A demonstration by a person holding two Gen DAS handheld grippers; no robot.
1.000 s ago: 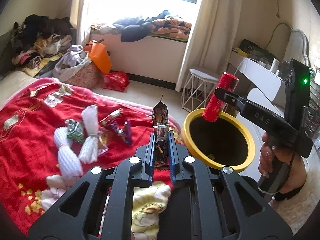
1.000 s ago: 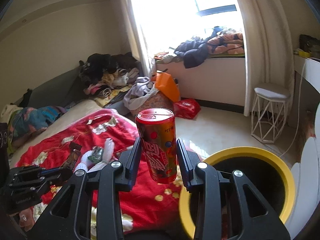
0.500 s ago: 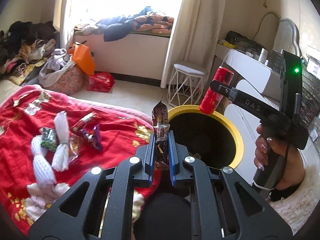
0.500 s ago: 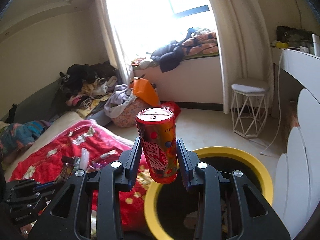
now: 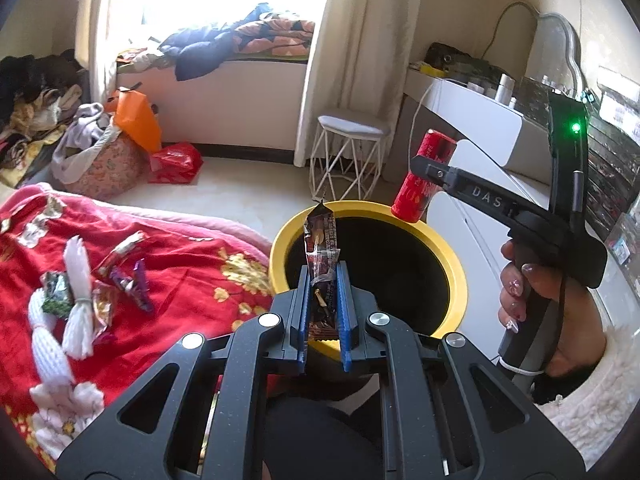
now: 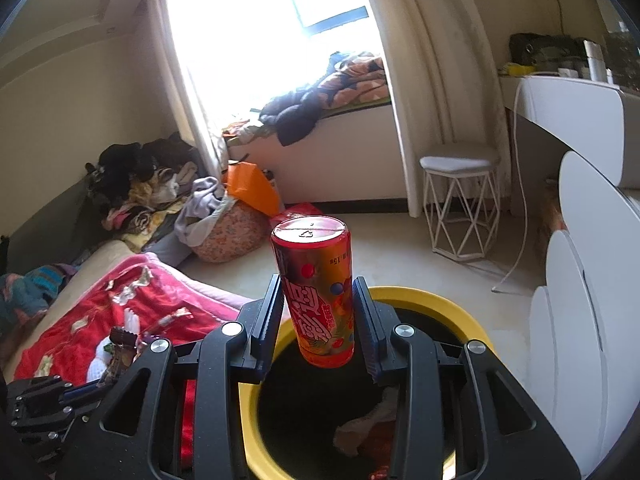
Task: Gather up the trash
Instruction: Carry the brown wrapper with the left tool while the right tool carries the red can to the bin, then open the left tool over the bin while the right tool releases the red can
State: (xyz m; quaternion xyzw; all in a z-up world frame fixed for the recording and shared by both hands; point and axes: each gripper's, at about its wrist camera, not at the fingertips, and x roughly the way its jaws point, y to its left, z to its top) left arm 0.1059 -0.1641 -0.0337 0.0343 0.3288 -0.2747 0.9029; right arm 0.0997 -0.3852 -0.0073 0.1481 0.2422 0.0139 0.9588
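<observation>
My left gripper (image 5: 323,276) is shut on a brown snack wrapper (image 5: 320,240) that stands upright between its blue pads, over the near rim of the yellow trash bin (image 5: 456,268). In the right wrist view my right gripper (image 6: 318,312) is shut on a red can (image 6: 316,288), held upright over the bin's (image 6: 424,298) dark opening. From the left wrist view the same red can (image 5: 424,176) hangs above the bin's far rim, with a hand (image 5: 552,300) on the gripper's handle. Some trash (image 6: 368,428) lies inside the bin.
A bed with a red blanket (image 5: 168,264) lies left of the bin, with loose wrappers (image 5: 124,268) and white foam nets (image 5: 76,312) on it. A white wire stool (image 5: 352,156), a white dresser (image 5: 472,108) and laundry piles (image 6: 208,216) stand beyond.
Both grippers have swung from above the bed toward the bin. The bin now sits under the wrapper and the can, which stay gripped.
</observation>
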